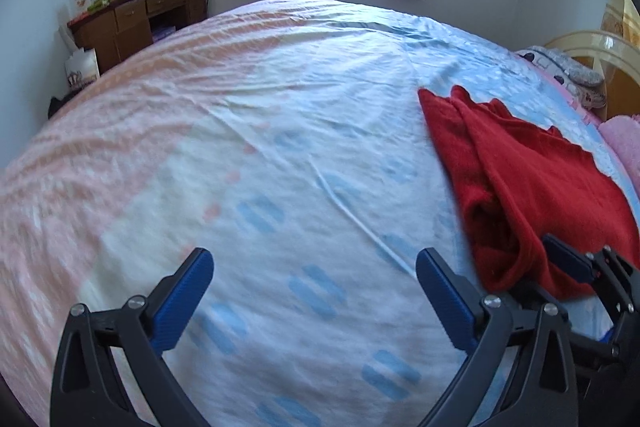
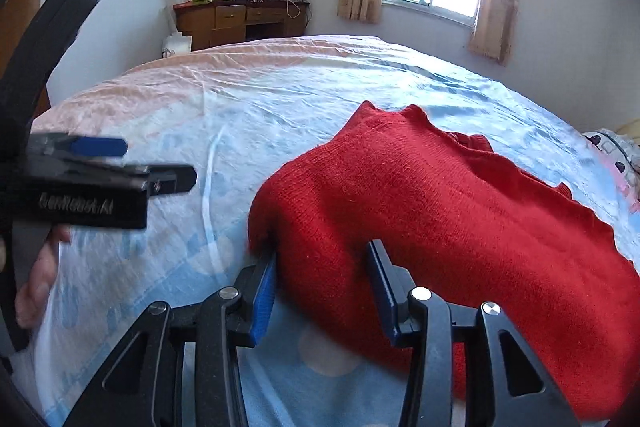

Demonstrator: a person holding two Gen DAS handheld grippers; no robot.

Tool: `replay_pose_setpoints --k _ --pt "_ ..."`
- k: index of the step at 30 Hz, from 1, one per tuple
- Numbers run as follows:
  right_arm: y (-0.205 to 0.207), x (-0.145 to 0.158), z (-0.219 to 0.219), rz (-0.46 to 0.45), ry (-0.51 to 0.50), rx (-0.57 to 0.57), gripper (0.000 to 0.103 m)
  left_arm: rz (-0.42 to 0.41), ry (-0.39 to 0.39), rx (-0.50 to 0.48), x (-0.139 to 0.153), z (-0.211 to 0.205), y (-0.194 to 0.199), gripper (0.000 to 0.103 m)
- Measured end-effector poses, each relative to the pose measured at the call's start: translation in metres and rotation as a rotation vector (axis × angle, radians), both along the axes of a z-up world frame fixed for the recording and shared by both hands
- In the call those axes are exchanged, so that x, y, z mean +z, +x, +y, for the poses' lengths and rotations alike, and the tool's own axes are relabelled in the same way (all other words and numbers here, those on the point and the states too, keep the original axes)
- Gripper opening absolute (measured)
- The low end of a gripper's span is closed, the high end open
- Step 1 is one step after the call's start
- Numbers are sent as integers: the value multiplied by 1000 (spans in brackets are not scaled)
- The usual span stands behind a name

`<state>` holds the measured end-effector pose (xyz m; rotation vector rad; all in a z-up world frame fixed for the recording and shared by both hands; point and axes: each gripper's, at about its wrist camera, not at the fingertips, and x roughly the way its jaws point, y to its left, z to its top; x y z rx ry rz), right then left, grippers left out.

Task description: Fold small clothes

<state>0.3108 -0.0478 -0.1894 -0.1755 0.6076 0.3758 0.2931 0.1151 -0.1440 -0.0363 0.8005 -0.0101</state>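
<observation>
The red knitted sweater (image 2: 460,211) lay on the near right part of the bed (image 1: 280,99), bunched lengthwise into a partly folded mound rather than spread flat, with a scalloped edge showing along its far side; the sheet around it was rumpled but bare. The right gripper (image 2: 322,291) sat at the sweater's near end with its jaws spread wide — the blue pads (image 2: 264,297) stood either side of a hump of knit, the left pad touching the fold's edge, but nothing was pinched between them; it held nothing as far as the pictures showed. The left gripper (image 1: 314,299) hovered over bare sheet just to the left of the garment, jaws fully apart and empty, blurred as if in motion. The step in hand looked like taking hold of the near edge to lay the next fold; to do it well, the right jaws would want to close on a single clean edge of the knit rather than on the whole hump, since a thick bite would drag the layers beneath and undo the fold already made; the left gripper would best take the matching corner on its own side — level with the right — so the edge lifts evenly; a soft knit sags and stretches, so a low, slow carry seemed wise.
</observation>
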Motion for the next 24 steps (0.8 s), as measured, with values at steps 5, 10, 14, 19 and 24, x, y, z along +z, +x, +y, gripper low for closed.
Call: replay_pose_setpoints --k 5,10,14,19,24 --pt "-6 -1 6 -39 -25 12 43 -6 21 -48 11 -5 19 103" --pt "-11 -5 17 -68 -88 16 43 6 10 -113 12 -17 42 103" --pt "-11 -6 18 -74 -97 11 44 29 -26 -171 11 -27 57 103" --pt "-12 -7 19 -82 -103 5 43 40 -37 -203 6 -38 71 103" --pt "-13 -8 20 -92 -117 1 43 35 -199 -252 7 -36 83 103"
